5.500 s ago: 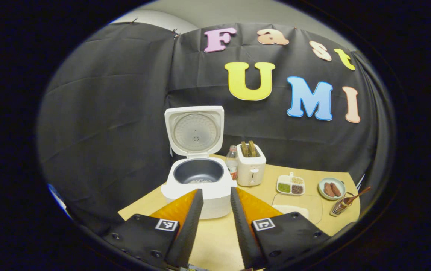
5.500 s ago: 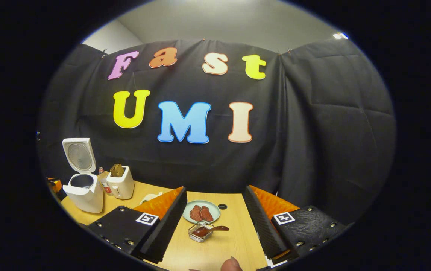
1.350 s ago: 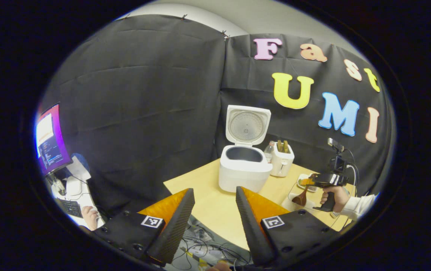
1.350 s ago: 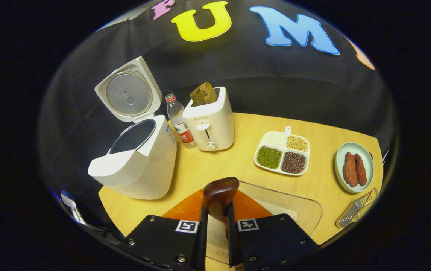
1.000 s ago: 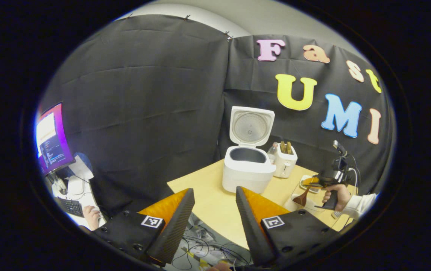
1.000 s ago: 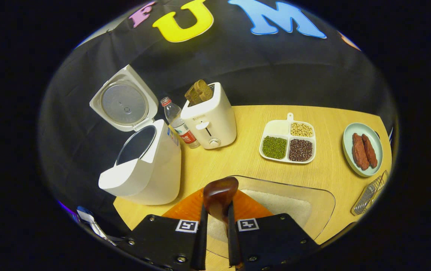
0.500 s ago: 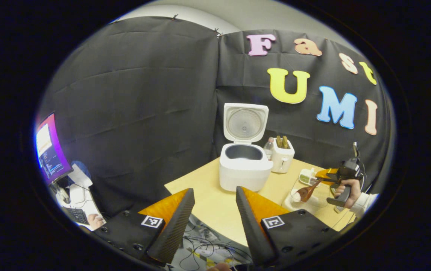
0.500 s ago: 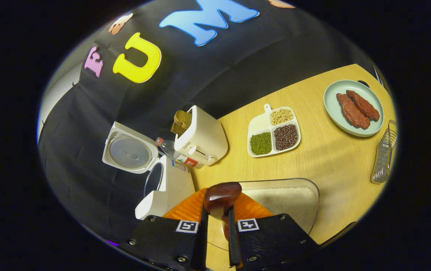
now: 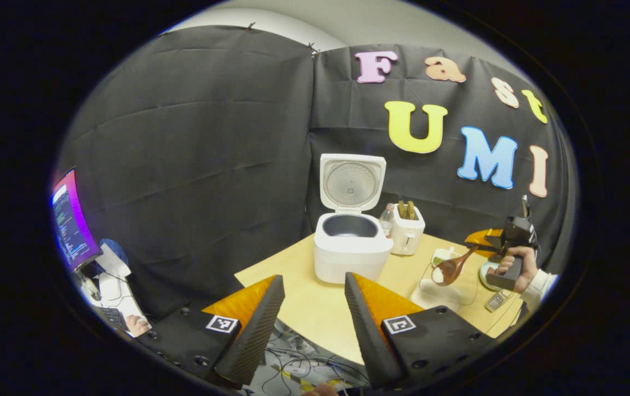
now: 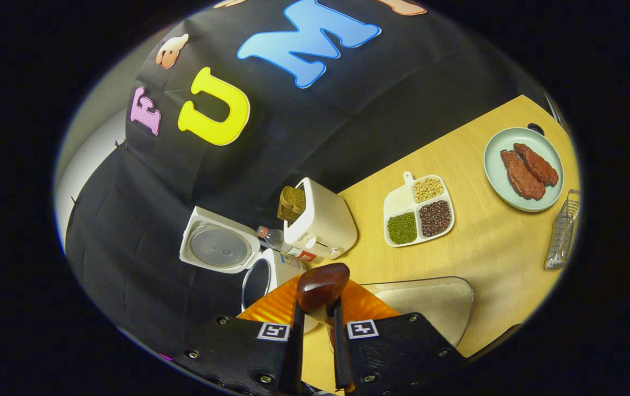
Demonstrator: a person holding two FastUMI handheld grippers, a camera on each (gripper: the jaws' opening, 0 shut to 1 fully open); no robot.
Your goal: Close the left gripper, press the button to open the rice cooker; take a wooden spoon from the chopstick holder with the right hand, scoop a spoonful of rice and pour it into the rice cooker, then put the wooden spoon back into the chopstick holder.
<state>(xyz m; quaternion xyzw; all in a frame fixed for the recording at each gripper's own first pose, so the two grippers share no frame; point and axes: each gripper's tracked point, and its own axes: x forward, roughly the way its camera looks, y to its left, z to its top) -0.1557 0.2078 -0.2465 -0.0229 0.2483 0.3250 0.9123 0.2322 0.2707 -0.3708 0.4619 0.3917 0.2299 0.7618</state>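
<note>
While the right gripper (image 10: 315, 322) clamps the wooden spoon (image 9: 449, 269), rice in its bowl, above the clear tray (image 9: 447, 290), we judge a level, slow carry to the open rice cooker (image 9: 351, 248) at the table's (image 9: 304, 297) far edge best. Left gripper (image 9: 309, 319) fingers released. Count: one cooker, one spoon, one toaster (image 9: 407, 235).
</note>
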